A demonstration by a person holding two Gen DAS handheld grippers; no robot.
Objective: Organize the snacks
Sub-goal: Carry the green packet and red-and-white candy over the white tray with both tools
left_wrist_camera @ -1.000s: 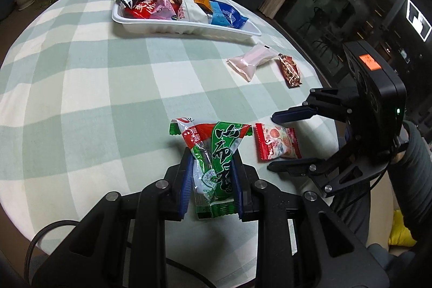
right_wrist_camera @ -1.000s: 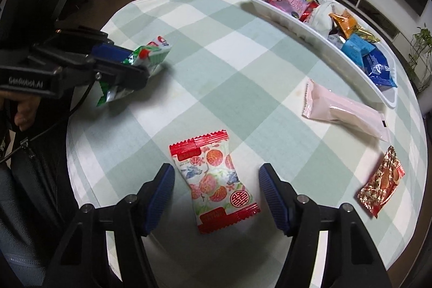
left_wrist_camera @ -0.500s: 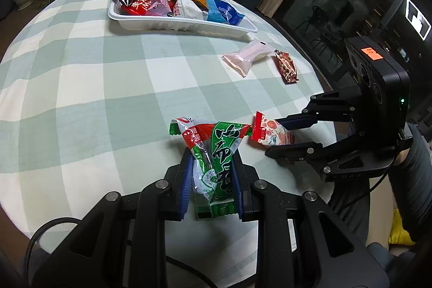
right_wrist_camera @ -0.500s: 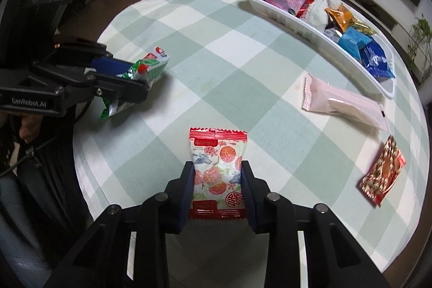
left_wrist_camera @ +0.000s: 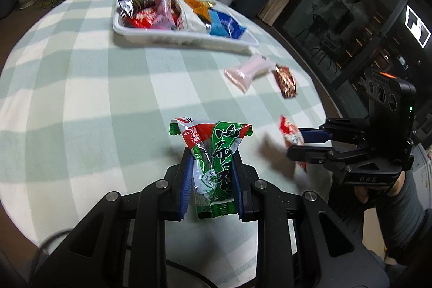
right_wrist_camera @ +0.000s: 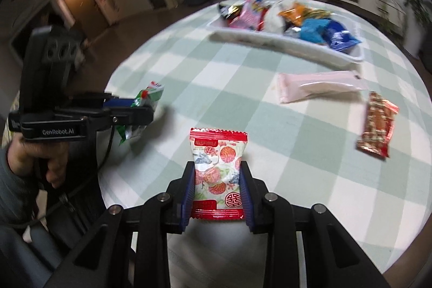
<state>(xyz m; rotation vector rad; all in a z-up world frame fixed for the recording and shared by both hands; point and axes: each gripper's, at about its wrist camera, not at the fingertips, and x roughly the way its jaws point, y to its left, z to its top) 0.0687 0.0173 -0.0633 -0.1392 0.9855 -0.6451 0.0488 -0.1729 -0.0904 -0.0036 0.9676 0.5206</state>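
My left gripper (left_wrist_camera: 212, 169) is shut on a green and red snack packet (left_wrist_camera: 213, 153), held just above the checked tablecloth. My right gripper (right_wrist_camera: 217, 180) is shut on a red and white candy packet with fruit pictures (right_wrist_camera: 217, 169), lifted off the cloth. In the left wrist view the right gripper (left_wrist_camera: 299, 142) sits to the right with that candy packet (left_wrist_camera: 290, 132) in its jaws. In the right wrist view the left gripper (right_wrist_camera: 145, 104) is at the left with the green packet (right_wrist_camera: 147, 96). A white tray (left_wrist_camera: 186, 38) full of snacks stands at the far side.
A pale pink packet (right_wrist_camera: 318, 85) and a red-brown packet (right_wrist_camera: 378, 123) lie loose on the cloth between the tray (right_wrist_camera: 283, 45) and the table's right edge. Potted plants and a low shelf stand beyond the table. A person's hand (right_wrist_camera: 40, 158) grips the left handle.
The right gripper closed on the candy packet, then lifted it off the cloth and rolled. The left gripper kept hold of the green packet and barely moved.
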